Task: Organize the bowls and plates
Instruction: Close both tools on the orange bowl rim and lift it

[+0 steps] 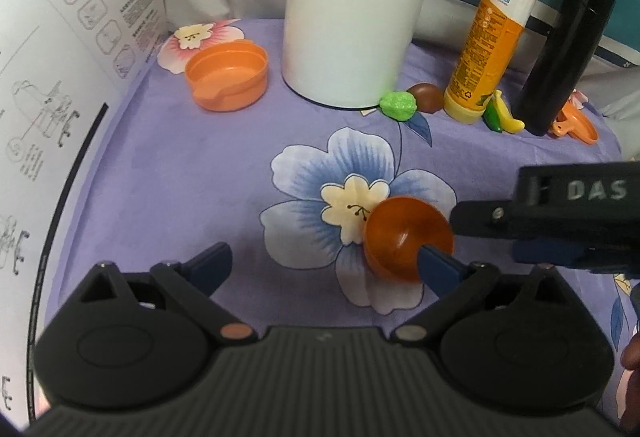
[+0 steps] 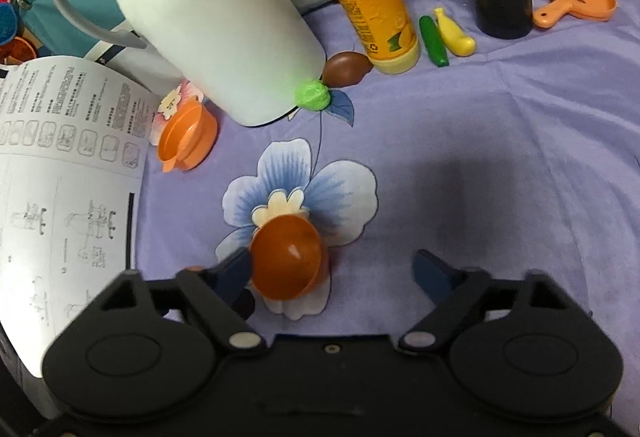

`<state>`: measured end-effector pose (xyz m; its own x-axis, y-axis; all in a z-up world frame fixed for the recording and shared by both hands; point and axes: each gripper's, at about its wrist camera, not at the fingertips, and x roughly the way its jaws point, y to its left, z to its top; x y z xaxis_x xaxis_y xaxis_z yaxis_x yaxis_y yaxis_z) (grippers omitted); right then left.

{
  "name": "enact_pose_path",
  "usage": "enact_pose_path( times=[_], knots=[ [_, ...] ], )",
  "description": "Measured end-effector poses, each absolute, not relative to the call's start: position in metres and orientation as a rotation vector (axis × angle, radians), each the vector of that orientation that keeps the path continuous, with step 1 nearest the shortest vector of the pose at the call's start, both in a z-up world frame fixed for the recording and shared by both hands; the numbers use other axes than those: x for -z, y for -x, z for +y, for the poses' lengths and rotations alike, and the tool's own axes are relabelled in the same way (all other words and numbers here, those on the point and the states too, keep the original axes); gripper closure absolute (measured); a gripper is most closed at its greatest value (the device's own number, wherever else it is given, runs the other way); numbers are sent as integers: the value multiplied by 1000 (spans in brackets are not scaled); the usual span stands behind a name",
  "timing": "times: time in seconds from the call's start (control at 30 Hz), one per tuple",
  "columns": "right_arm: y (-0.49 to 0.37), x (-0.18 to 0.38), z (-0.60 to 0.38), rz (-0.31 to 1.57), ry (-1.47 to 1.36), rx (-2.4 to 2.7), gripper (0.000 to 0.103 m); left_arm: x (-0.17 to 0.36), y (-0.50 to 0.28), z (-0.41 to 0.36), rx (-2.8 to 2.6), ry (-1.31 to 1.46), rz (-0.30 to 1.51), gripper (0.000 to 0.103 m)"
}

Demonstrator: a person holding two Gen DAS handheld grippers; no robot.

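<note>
A small dark-orange bowl [image 1: 406, 237] lies tipped on its side on the purple flowered cloth [image 1: 200, 177]; it also shows in the right wrist view [image 2: 286, 257]. My left gripper [image 1: 324, 265] is open, its right fingertip at the bowl's rim. My right gripper [image 2: 334, 271] is open, its left fingertip against the bowl. The right gripper's body [image 1: 560, 213] shows at the right of the left wrist view. A light-orange bowl with a spout [image 1: 228, 75] sits at the back left [image 2: 186, 141]. An orange handled dish [image 2: 576, 1] lies at the back right.
A white thermos jug [image 1: 352, 5], a yellow-orange detergent bottle [image 1: 492, 29] and a black bottle [image 1: 560, 53] stand at the back. Toy food lies by them: a green lump [image 1: 398, 105], a brown fruit [image 1: 426, 97], a banana and cucumber [image 2: 444, 33]. A printed instruction sheet [image 1: 60, 77] stands at the left.
</note>
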<state>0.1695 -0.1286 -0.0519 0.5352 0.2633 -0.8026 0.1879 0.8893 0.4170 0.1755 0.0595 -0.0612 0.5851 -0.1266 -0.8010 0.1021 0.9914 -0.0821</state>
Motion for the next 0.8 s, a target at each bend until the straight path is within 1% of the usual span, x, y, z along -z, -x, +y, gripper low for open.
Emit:
enact_pose_path(
  times=[0.03, 0.07, 0.1, 0.13, 0.23, 0.27, 0.3, 0.33, 0.37, 0.43, 0.5, 0.57, 0.67, 0.8],
  knots=[
    [-172, 54, -127, 1020, -497, -53, 39, 63, -178, 58, 139, 28, 940, 7],
    [-175, 57, -126, 1026, -504, -64, 43, 65, -180, 57, 143, 28, 944, 10],
    [-178, 59, -126, 1031, -509, -70, 51, 66, -182, 56, 146, 29, 949, 13],
    [-180, 61, -125, 1036, -512, -73, 57, 69, -184, 55, 151, 31, 956, 14],
    [-186, 66, -124, 1045, -518, -74, 63, 74, -189, 51, 171, 33, 971, 25],
    [-188, 68, -124, 1046, -520, -78, 64, 76, -191, 49, 181, 32, 976, 31],
    [-189, 69, -123, 1046, -519, -83, 68, 78, -192, 47, 192, 30, 983, 38],
    [-190, 70, -122, 1046, -514, -87, 72, 80, -194, 45, 200, 29, 990, 41],
    [-192, 71, -120, 1045, -511, -94, 74, 82, -196, 43, 208, 27, 999, 45],
    [-194, 73, -116, 1045, -505, -109, 85, 85, -197, 41, 216, 24, 1006, 54],
    [-196, 75, -114, 1045, -502, -109, 88, 87, -198, 38, 229, 22, 1016, 73],
    [-196, 76, -112, 1042, -501, -115, 93, 89, -199, 36, 237, 22, 1026, 81],
    [-196, 76, -112, 1035, -493, -116, 94, 90, -199, 36, 227, 14, 1025, 84],
    [-194, 76, -113, 1035, -503, -115, 94, 89, -198, 38, 221, 37, 1033, 85]
  ],
)
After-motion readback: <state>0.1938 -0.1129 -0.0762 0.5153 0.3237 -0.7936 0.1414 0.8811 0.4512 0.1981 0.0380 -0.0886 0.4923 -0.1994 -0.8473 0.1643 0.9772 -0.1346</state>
